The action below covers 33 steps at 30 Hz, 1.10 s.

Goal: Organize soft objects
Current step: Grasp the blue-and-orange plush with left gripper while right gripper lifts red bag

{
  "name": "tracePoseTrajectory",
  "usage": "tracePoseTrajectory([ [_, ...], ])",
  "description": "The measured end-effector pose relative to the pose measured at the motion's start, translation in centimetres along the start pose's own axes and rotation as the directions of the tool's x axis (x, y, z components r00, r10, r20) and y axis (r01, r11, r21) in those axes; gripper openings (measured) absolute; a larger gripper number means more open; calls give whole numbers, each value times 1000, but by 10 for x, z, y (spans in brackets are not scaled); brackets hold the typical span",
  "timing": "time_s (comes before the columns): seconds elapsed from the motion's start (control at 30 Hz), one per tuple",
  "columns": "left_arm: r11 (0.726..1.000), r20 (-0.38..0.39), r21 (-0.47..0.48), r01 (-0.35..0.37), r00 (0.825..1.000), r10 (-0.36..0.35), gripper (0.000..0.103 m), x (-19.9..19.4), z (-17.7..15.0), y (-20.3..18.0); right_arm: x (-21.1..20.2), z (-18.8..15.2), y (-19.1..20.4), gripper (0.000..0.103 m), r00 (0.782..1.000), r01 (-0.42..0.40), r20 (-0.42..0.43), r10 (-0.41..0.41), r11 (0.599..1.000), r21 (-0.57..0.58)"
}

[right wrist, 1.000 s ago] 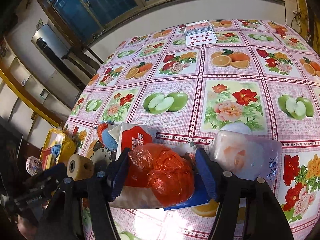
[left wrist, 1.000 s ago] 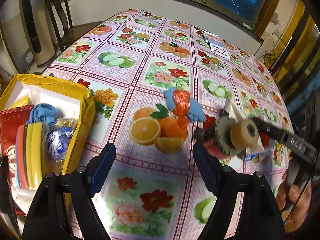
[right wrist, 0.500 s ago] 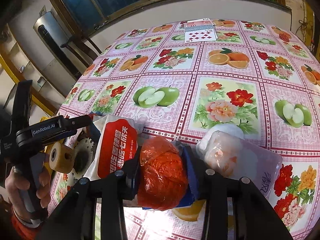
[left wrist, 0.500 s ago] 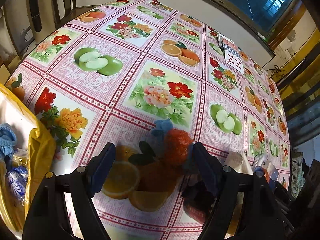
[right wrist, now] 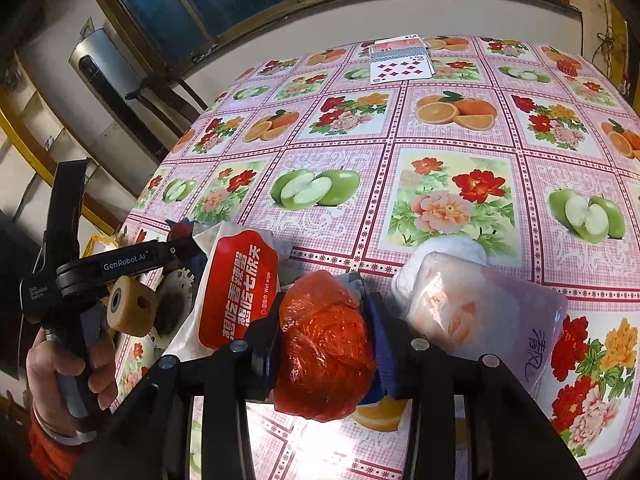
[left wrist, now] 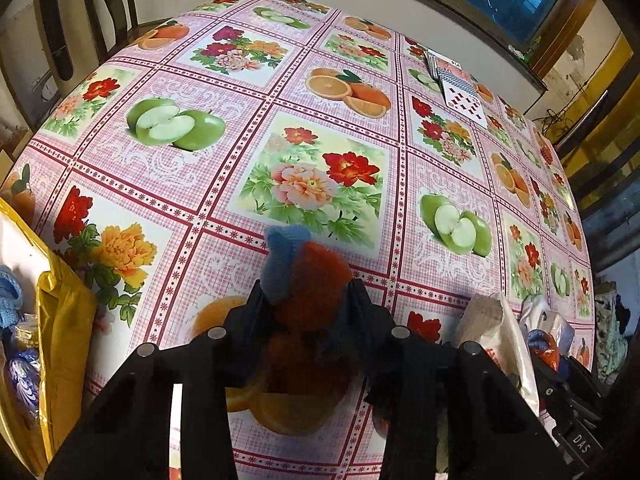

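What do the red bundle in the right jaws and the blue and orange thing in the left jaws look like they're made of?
Red bundle: thin glossy plastic film, crinkled and translucent. Blue and orange thing: fuzzy matte fabric, probably knit or fleece.

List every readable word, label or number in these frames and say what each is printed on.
"GenRobot.AI": black bar of the left gripper.
"Wet wipe", beside large Chinese characters: red label of the wipes pack.
"DAS": black device part, lower right of the left wrist view.
Small white print on the left gripper's handle: too small to read.
Playing cards: pips only, corner figures blurred.
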<state>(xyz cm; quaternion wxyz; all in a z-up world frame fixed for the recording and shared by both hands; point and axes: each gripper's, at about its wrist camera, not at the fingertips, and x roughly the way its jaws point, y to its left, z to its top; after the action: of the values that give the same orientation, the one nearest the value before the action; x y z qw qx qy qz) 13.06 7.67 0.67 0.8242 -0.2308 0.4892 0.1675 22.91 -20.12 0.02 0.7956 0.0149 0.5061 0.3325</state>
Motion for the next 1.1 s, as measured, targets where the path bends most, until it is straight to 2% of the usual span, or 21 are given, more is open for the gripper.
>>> tracePoseTrajectory([
  [0.23,1000,37,9,1,999,-2,32,-22,-22,12,-19,-14,-13,34,993,-116,34,113,988,101],
  [0.37,1000,54,1,27,998,-27,32,-39,-41,21,-39,-24,-13,34,987,-151,67,144,981,123],
  [0.6,997,71,33,65,995,-67,32,-71,-83,30,-72,-53,-10,34,964,-260,104,245,949,178],
  [0.87,996,100,55,76,992,-81,32,-105,-128,47,-87,-97,34,34,943,-331,73,325,936,118],
  [0.93,996,126,57,62,990,-69,32,-117,-138,53,-86,-103,51,34,932,-362,54,359,927,99],
  [1.1,996,159,27,84,983,-87,32,-147,-152,85,-76,-109,101,34,913,-409,8,409,912,44],
])
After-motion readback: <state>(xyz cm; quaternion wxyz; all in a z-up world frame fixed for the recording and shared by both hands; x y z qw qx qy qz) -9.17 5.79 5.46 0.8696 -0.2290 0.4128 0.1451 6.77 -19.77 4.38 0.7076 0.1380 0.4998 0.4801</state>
